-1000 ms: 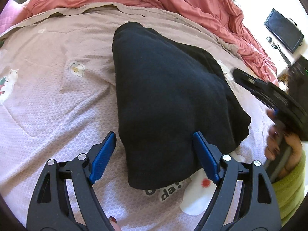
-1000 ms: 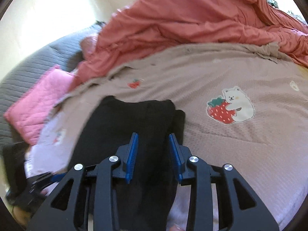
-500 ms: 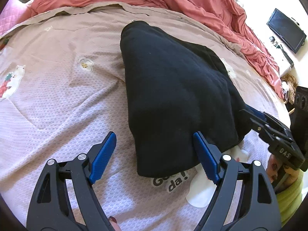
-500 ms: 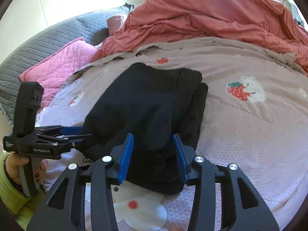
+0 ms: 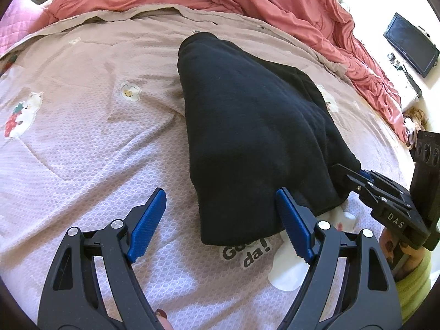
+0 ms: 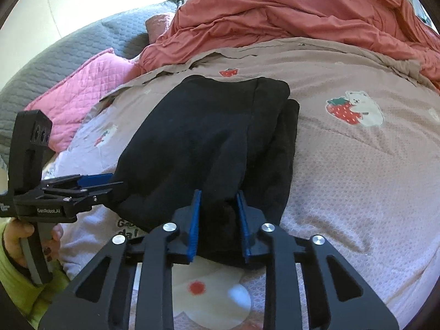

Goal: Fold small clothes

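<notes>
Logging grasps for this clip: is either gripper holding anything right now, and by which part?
The right gripper is closing on the black folded garment's near edge. The left gripper is open and holds nothing.

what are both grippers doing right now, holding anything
left gripper: open, holding nothing, near corner of the black garment between its fingers.
right gripper: closing on the garment's near edge, cloth bunched between its fingers.

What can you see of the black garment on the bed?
The black garment is soft, knit-looking, folded into a thick tapered bundle with a second layer showing along one side. It lies flat on the mauve printed bedspread. The right claw is closing on its near edge; the left claw is open, one pad beside its corner.
</notes>
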The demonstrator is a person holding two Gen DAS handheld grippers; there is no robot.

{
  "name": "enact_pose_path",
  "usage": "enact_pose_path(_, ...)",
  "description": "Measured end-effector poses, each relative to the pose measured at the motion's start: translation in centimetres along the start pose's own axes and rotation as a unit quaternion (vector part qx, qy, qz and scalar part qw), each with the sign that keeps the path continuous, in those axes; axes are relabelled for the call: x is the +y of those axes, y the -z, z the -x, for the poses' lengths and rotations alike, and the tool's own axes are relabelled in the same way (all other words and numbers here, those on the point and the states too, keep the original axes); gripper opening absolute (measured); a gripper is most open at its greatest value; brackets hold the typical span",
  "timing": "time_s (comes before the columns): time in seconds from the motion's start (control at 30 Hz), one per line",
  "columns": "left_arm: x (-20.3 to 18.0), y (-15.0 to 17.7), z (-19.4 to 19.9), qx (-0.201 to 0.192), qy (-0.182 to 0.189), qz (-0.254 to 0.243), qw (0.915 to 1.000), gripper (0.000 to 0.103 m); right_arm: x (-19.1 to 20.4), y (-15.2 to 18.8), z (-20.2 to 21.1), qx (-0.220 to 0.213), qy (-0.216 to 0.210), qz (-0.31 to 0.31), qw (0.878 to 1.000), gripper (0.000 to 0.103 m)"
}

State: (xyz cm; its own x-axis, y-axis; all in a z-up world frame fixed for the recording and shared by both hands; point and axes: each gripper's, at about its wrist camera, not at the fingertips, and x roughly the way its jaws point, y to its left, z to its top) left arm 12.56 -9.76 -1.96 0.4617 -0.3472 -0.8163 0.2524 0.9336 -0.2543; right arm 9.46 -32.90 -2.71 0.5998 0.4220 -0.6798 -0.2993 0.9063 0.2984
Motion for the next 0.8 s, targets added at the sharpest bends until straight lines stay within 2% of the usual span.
enact_pose_path(0.3, -0.1, -0.1, 0.9, -0.007, 0.003, -0.002, 1.0000, 0.074, 1.1, -0.7, 3.1, -0.029, -0.008, 0.004, 1.000, 0.017)
enact_pose_path(0.43, -0.2, -0.1, 0.8, -0.007, 0.004, -0.001, 1.0000, 0.074, 0.8, -0.5, 2.8, -0.019, 0.004, 0.002, 1.000, 0.017)
enact_pose_path(0.57, 0.0, 0.0, 0.5, -0.002, 0.001, 0.000, 1.0000, 0.074, -0.7, 0.8, 0.9, 0.017, 0.015, -0.033, 0.999, 0.018)
enact_pose_path(0.8, 0.4, 0.2, 0.3, 0.001, 0.002, 0.007, 1.0000, 0.074, -0.6, 1.3, 0.6, 0.013, 0.025, -0.041, 0.999, 0.017)
